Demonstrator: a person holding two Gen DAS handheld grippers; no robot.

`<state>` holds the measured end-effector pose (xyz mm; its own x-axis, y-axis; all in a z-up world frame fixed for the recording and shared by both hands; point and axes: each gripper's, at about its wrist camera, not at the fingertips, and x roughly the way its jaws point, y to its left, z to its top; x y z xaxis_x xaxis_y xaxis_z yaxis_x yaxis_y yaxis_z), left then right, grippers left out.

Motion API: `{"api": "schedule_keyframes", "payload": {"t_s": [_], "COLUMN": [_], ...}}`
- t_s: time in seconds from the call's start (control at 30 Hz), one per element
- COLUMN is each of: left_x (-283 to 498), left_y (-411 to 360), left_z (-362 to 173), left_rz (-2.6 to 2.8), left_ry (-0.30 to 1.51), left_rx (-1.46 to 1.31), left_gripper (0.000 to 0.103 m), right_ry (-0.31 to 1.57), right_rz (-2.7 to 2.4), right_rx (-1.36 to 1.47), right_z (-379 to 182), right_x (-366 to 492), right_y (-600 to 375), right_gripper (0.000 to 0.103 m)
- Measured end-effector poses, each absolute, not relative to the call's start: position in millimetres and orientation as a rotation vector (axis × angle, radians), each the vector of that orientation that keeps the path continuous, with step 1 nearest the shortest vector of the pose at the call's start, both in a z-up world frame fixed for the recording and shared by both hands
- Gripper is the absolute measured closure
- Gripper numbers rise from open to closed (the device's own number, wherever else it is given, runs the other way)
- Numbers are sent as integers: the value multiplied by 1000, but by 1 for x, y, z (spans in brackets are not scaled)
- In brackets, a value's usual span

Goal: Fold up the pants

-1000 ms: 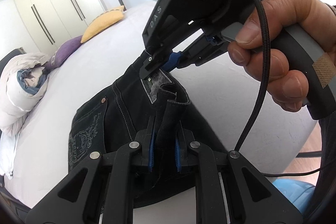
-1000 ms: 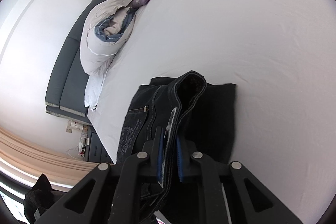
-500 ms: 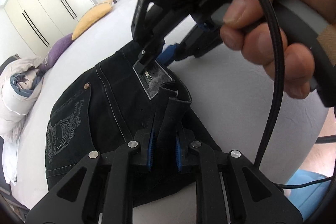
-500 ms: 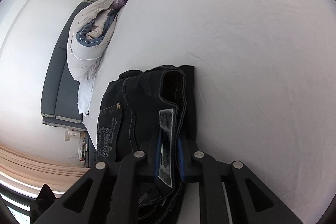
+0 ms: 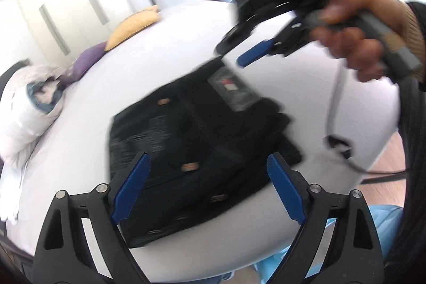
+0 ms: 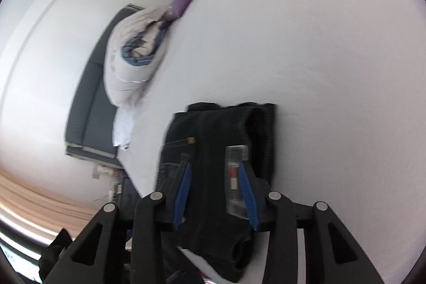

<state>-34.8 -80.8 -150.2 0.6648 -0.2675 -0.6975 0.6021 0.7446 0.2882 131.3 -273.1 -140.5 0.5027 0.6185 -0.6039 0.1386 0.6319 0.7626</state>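
Folded dark pants [image 5: 202,148] lie on a white-sheeted bed [image 6: 319,57] alongside a bundled duvet [image 6: 133,65] and two cushions [image 5: 133,24].

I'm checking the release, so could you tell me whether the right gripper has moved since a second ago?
Yes. In the left wrist view the right gripper, jaws just opened, has lifted off the pants, toward the door.
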Motion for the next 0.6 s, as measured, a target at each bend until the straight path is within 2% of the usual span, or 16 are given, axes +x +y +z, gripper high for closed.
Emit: {"api": "schedule_keyframes", "payload": {"t_s": [0.1,0.2,0.23,0.3,0.4,0.57,0.6], "left_x": [6,52,63,83,87,116,131], "left_y": [-47,-21,-16,-15,-15,-3,1], "left_z": [-140,-140,-150,-180,-207,-154,-148], "left_rz": [-453,-445,-448,-435,-431,-484,-485], "left_ry": [724,768,807,919,947,852,841], "left_rx": [365,174,138,114,152,71,48], "left_gripper": [13,13,14,15,16,20,36], "right_ry": [1013,1105,1153,1125,1119,1152,1152], "right_rz": [493,479,451,411,401,396,390], "right_rx": [895,916,899,856,927,825,820], "right_z": [-143,-179,-196,-213,-220,-210,-209], "right_x": [131,124,119,105,97,106,109], "right_y": [-249,-233,-230,-231,-243,-234,-233], "right_gripper": [61,61,65,103,103,103,103]}}
